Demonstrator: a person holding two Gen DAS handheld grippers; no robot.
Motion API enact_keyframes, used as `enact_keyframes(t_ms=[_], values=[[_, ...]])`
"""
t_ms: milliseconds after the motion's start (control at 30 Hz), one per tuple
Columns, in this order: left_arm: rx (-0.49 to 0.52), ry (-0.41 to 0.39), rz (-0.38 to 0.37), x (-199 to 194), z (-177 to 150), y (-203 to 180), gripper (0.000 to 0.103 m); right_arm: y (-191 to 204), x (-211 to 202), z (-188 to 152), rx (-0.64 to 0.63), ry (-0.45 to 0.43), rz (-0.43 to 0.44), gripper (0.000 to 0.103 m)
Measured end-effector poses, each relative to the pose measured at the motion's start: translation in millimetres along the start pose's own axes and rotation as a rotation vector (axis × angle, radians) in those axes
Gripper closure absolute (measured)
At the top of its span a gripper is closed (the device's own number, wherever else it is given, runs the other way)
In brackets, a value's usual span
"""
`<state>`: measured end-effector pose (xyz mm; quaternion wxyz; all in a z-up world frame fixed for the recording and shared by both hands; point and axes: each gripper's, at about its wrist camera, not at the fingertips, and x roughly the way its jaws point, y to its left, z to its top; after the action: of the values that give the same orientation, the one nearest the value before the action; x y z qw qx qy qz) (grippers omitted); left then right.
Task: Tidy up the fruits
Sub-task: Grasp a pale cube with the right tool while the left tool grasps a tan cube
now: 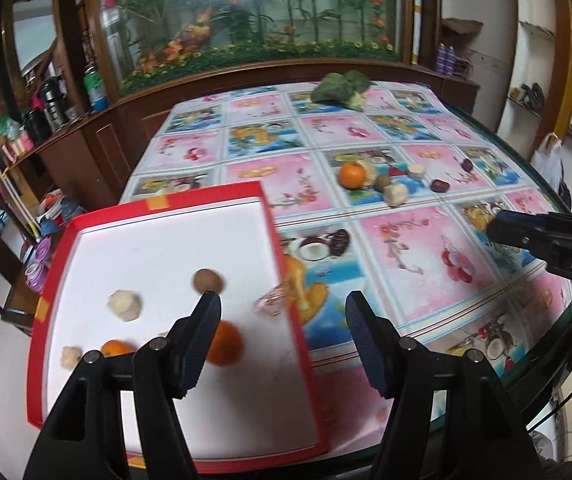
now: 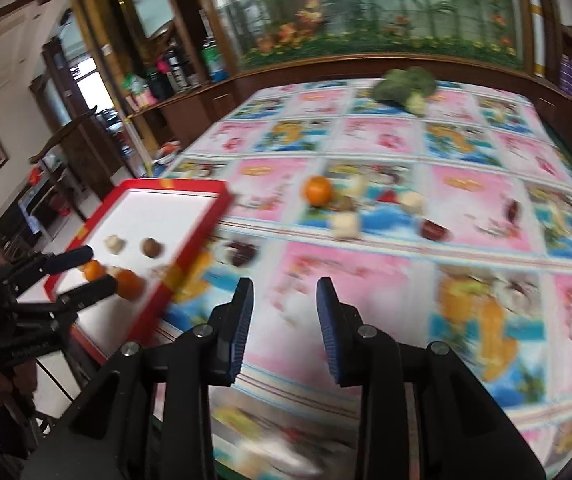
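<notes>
Left gripper (image 1: 282, 312) over the near edge of the red tray (image 1: 282, 240), fingers (image 1: 206, 320) spread wide, nothing between them. Right gripper (image 2: 284, 300) above the patterned cloth (image 1: 405, 248), well right of the tray, fingers (image 2: 244, 312) parted and empty too.

In the tray, on its white floor: brown fruit (image 1: 206, 281) near the middle, pale lump (image 1: 124, 305) to its left, large orange (image 1: 226, 343) partly behind the left finger, smaller orange (image 1: 116, 348) and a second pale lump (image 1: 70, 357) along the near left side. Something pinkish and blurred (image 1: 272, 303) at the tray's right rim; cannot tell what.

On the cloth beyond the tray, a loose cluster: orange (image 1: 352, 174), brown fruit (image 1: 383, 181) just beside it, pale lump (image 1: 395, 194) touching or nearly touching that, another pale lump (image 1: 415, 171) slightly farther back. Two dark red fruits (image 1: 439, 185) (image 1: 467, 165) to the right, apart from each other.

Broccoli (image 1: 339, 89) at the far edge of the table, well apart from the rest. Aquarium (image 1: 246, 12) in a wooden cabinet behind.

Right-wrist view heavily motion-blurred; same layout visible there.
</notes>
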<state>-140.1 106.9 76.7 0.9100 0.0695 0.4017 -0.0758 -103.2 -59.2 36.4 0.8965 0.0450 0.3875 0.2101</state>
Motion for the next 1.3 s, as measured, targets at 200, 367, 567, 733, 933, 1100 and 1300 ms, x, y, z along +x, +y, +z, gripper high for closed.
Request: enact_keyframes(t_ms=[200, 367, 567, 733, 933, 1100, 1300], values=[[0.052, 0.015, -0.042, 12.0, 11.5, -33.3, 0.038, -53.4, -31.9, -43.5, 0.037, 0.043, -0.1, 0.069], [0.094, 0.038, -0.07, 20.7, 11.6, -56.3, 0.038, -68.8, -38.4, -77.4, 0.054, 0.1, -0.121, 0.069], [0.107, 0.04, -0.076, 21.5, 15.7, -65.6, 0.038, -63.0, -36.5, -82.0, 0.026, 0.106, -0.097, 0.068], [0.097, 0.044, -0.07, 25.8, 20.5, -62.2, 0.038, -50.5, -33.5, -83.1, -0.023, 0.107, -0.086, 0.068], [0.09, 0.048, -0.067, 29.9, 24.1, -60.5, 0.038, -42.3, -17.1, -81.9, -0.055, 0.126, -0.093, 0.07], [0.062, 0.056, -0.074, 44.2, 38.9, -57.0, 0.038, -42.3, -10.3, -74.0, -0.076, 0.139, -0.121, 0.088], [0.027, 0.086, -0.085, 80.8, 66.7, -67.9, 0.038, -73.1, -11.2, -34.7, 0.048, 0.065, -0.118, 0.088]])
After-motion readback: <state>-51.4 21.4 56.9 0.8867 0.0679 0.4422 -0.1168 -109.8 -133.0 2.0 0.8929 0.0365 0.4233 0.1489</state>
